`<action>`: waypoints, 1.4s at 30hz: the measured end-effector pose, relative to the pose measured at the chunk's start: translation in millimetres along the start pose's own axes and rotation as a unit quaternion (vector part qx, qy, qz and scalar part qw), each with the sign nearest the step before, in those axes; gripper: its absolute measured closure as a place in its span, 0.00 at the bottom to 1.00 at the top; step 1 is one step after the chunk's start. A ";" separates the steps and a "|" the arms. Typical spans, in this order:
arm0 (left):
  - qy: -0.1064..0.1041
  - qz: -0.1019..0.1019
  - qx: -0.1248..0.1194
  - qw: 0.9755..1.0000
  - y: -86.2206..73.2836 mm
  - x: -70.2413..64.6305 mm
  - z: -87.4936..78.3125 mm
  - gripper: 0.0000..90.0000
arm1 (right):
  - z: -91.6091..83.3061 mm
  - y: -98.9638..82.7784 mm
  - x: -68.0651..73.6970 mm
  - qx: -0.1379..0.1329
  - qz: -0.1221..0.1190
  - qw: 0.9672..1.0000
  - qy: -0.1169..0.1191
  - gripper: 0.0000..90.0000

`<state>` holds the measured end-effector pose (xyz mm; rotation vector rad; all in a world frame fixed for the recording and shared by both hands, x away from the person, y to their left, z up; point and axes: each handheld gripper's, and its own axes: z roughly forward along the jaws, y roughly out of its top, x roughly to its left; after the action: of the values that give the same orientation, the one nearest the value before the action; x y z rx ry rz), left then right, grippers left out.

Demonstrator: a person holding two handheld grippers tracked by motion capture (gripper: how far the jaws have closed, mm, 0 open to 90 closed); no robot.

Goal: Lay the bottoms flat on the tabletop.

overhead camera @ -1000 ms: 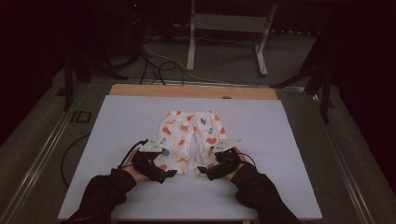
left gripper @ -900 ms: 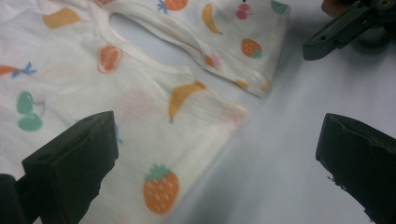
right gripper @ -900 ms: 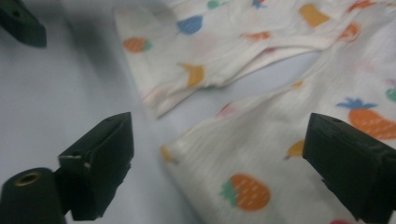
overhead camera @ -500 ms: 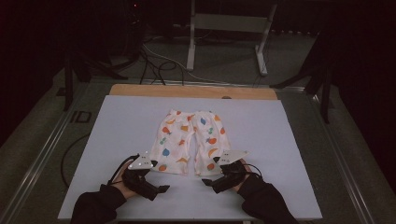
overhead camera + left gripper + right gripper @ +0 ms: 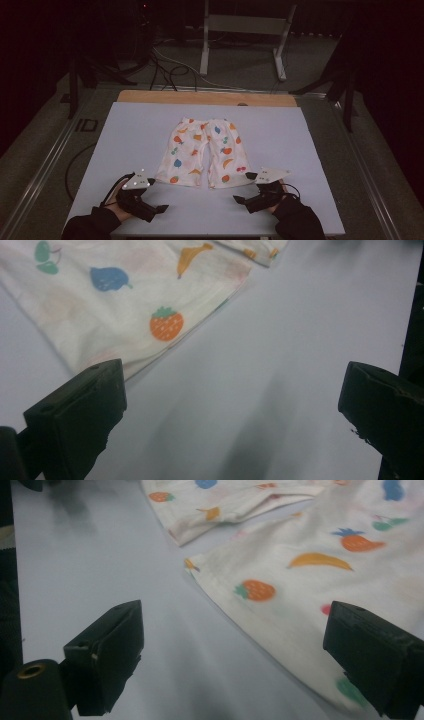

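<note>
High view: trousers hems clear of grippers

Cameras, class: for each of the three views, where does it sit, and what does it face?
High view: above the person's side, looking forward and down at the trousers; both sleeves and claws show.
Left gripper view: rides the left claw, facing one trouser hem.
Right gripper view: rides the right claw, facing both hems.
Shared: all show the fruit-print trousers on the white table.
</note>
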<state>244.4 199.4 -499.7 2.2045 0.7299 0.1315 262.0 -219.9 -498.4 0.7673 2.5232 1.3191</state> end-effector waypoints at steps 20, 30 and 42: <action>0.020 -0.042 -0.027 0.999 -25.4 11.4 -18.6 0.00 | -37.7 -37.4 -18.6 -0.005 0.054 0.997 -0.054 0.11; 0.019 -0.042 -0.028 0.999 -23.5 10.4 -13.1 0.00 | -33.1 -34.3 -16.0 0.000 0.048 0.997 -0.053 0.11; 0.025 -0.038 -0.037 0.998 -20.9 8.3 -12.5 0.00 | -33.5 -34.1 -17.6 0.001 0.047 0.998 -0.052 0.11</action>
<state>237.7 223.0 -507.5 2.1057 0.8234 0.1742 251.6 -268.9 -507.5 0.9415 2.4354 1.2701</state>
